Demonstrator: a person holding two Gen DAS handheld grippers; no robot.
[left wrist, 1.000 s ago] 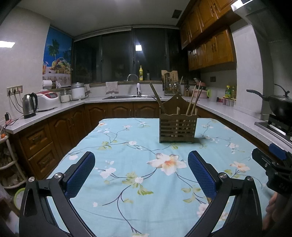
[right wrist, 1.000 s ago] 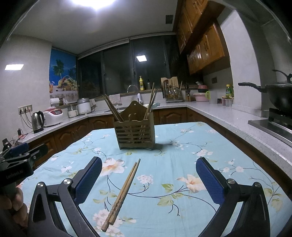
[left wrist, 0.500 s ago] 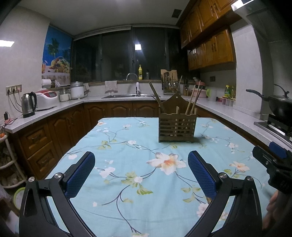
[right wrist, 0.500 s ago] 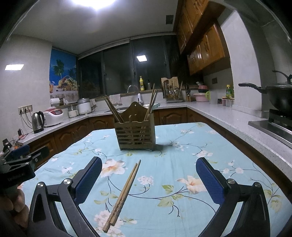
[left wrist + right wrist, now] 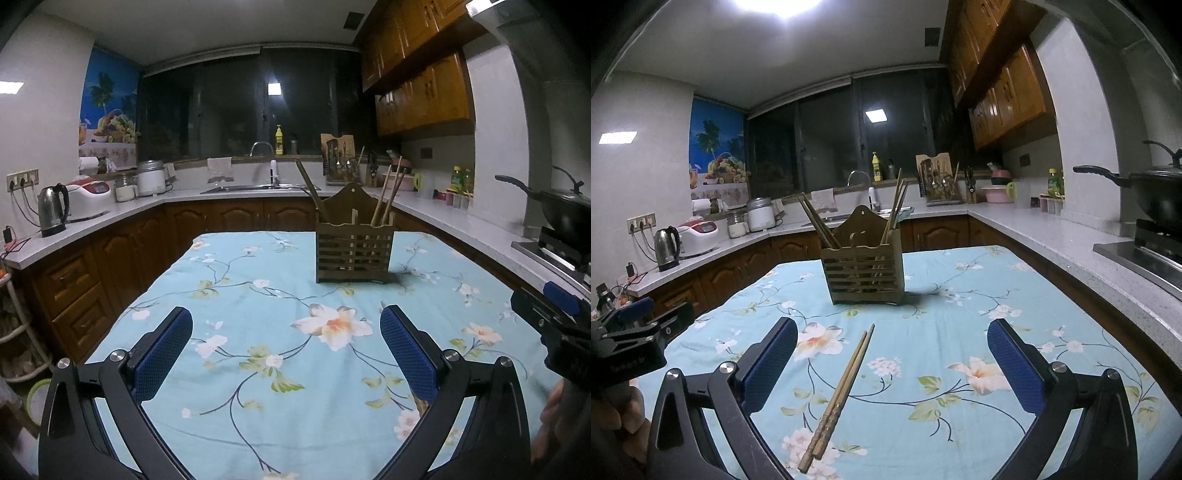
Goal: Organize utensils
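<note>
Here, a pair of wooden chopsticks [image 5: 839, 397] lies flat on the flowered blue tablecloth [image 5: 960, 302], side by side and touching, the thick carved ends near, the tips pointing far and a little right. They rest between the blue pads of the right gripper [image 5: 892, 363], nearer its left pad, and nothing touches them. That gripper's jaws stand wide apart and hold nothing.

Beyond the pair, well apart from it, stands the slatted wooden utensil holder [image 5: 864, 275], upright on the cloth. Dark chopsticks lean left out of its left side and lighter ones rise from its right side; what lies lower inside is hard to make out through the slats.

In the left wrist view the holder [image 5: 354, 254] sits far and to the right, and the loose pair is hidden from this camera. The left gripper [image 5: 286, 349] hovers over bare cloth, its jaws also spread wide and empty. At that view's right edge the other gripper's black body is cut off by the frame, with part of a hand [image 5: 552, 413] blurred below it.

Around the table runs a pale countertop [image 5: 1052, 229]. A kettle [image 5: 666, 248] stands at the far left, and a black wok [image 5: 1156, 194] at the right is partly cut off.
</note>
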